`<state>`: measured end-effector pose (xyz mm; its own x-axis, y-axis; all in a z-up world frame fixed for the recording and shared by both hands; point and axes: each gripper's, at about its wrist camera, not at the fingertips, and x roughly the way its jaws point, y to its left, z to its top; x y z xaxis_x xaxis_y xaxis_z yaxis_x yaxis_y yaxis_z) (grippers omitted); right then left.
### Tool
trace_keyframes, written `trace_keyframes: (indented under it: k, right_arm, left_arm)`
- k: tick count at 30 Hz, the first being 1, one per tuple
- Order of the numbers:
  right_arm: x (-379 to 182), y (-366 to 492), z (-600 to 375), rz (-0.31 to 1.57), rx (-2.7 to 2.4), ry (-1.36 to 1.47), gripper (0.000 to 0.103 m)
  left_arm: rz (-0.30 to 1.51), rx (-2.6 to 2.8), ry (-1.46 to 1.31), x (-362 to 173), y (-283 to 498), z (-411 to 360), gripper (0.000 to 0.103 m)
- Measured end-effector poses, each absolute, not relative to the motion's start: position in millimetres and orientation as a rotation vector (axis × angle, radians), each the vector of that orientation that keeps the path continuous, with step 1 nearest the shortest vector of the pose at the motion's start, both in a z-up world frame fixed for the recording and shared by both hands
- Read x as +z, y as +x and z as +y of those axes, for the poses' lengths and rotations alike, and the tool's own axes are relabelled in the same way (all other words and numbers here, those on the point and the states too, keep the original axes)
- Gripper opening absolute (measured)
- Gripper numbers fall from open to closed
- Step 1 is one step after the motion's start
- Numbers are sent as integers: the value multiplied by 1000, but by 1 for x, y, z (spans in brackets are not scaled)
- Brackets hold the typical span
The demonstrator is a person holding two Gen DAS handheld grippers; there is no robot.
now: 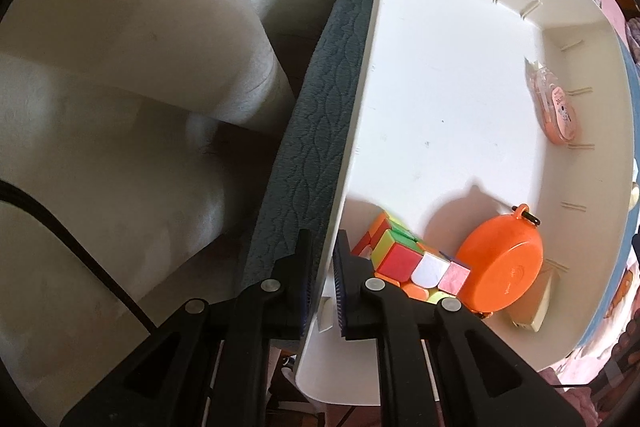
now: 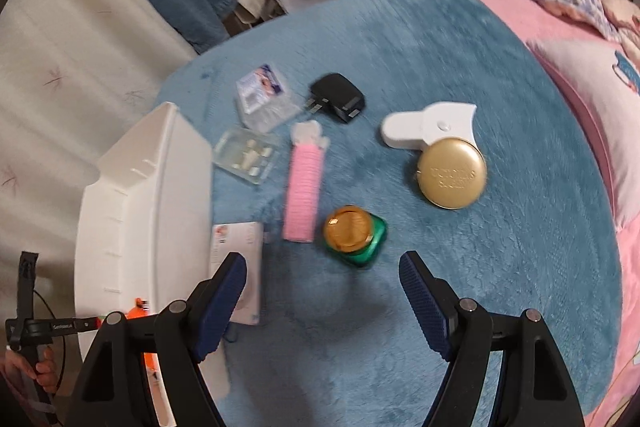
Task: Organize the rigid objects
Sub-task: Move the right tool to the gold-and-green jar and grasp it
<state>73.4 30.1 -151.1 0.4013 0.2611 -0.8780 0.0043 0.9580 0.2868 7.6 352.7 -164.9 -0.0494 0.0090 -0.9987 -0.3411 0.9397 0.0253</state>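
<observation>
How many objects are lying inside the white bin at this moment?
4 visible: a puzzle cube in the near corner, an orange round case beside it, a cream item behind that, and a pink packet at the far wall. More may be hidden.

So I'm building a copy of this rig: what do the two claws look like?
Both the left claw and right claw have black plastic linkage arms with round silver pivot pins, and dark blue ribbed pads on the fingers. A black cable trails beside the left one.

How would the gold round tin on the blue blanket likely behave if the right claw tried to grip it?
The gold round tin looks rigid and smooth, so the pads may slip on its curved rim. It lies flat on the plush blue blanket, so it probably won't roll. It touches the white holder, which a push might nudge.
</observation>
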Motion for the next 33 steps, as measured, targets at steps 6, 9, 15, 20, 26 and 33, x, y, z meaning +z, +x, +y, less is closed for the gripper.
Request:
trace_keyframes:
  k: [6,9,15,20,26,33]
  right_arm:
    - [-174,92,26,1219,158,234,79]
    - [-183,100,29,1241,164,209,79]
    - [-195,112,35,1273,176,177,69]
    - [-203,118,39,1292,177,159,52]
    - [-203,115,42,1290,163,173,50]
    - [-200,98,41,1306,129,208,50]
  left_arm:
    - [1594,336,-284,-162,10,351,12]
    - [1593,353,-282,-165,10,352,13]
    - [1585,373,-297,-162,11,353,14]
    - [1583,371,-301,-156,12,356,14]
    - [1579,353,-305,-154,11,359,14]
    - [1578,310,-283,-153,11,358,14]
